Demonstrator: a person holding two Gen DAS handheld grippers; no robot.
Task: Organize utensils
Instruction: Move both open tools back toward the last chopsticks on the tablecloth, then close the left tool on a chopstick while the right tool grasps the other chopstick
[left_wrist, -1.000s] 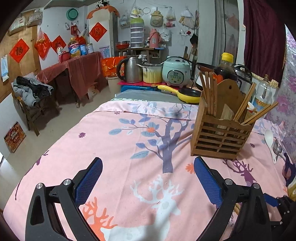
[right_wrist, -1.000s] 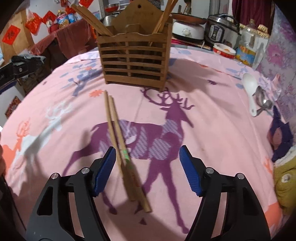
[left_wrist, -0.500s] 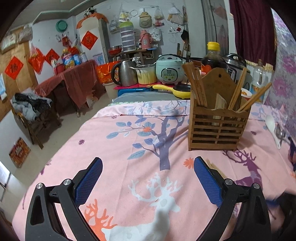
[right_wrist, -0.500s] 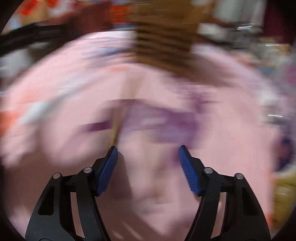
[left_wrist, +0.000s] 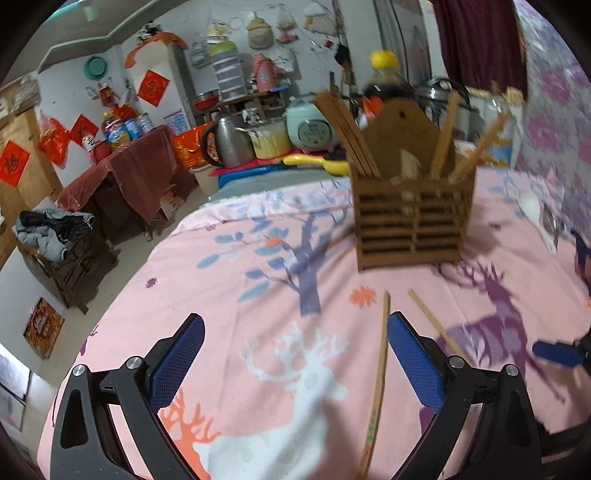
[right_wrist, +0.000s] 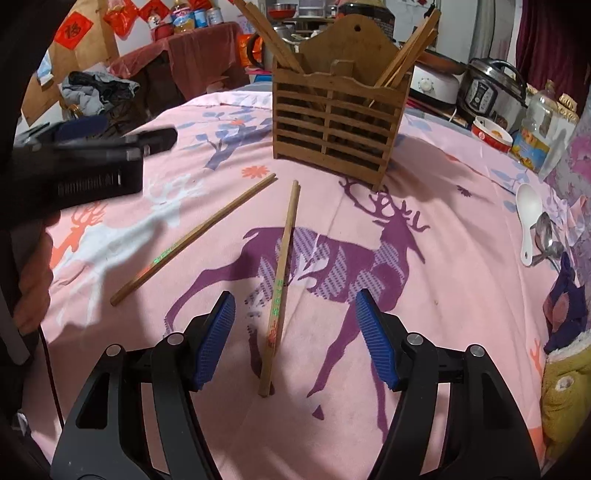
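Observation:
A slatted wooden utensil holder (right_wrist: 334, 110) with several chopsticks in it stands on the pink deer-print cloth; it also shows in the left wrist view (left_wrist: 410, 218). Two loose wooden chopsticks lie apart in front of it: one (right_wrist: 282, 277) runs between my right gripper's open fingers, the other (right_wrist: 192, 240) lies further left. My right gripper (right_wrist: 297, 336) is open and empty just above the near chopstick. My left gripper (left_wrist: 295, 365) is open and empty; a chopstick (left_wrist: 378, 384) lies just inside its right finger, a second chopstick (left_wrist: 432, 321) to the right.
A white spoon (right_wrist: 528, 218) and a metal spoon (right_wrist: 546, 236) lie at the right of the cloth (right_wrist: 443, 280). The left gripper's body (right_wrist: 85, 162) shows at the left in the right wrist view. Cookers, a kettle (left_wrist: 229, 142) and bottles stand behind the holder.
The two chopsticks, side by side a second ago, now lie splayed apart. The right gripper swung fast, then settled over one chopstick. The left gripper moved right, closer to the chopsticks.

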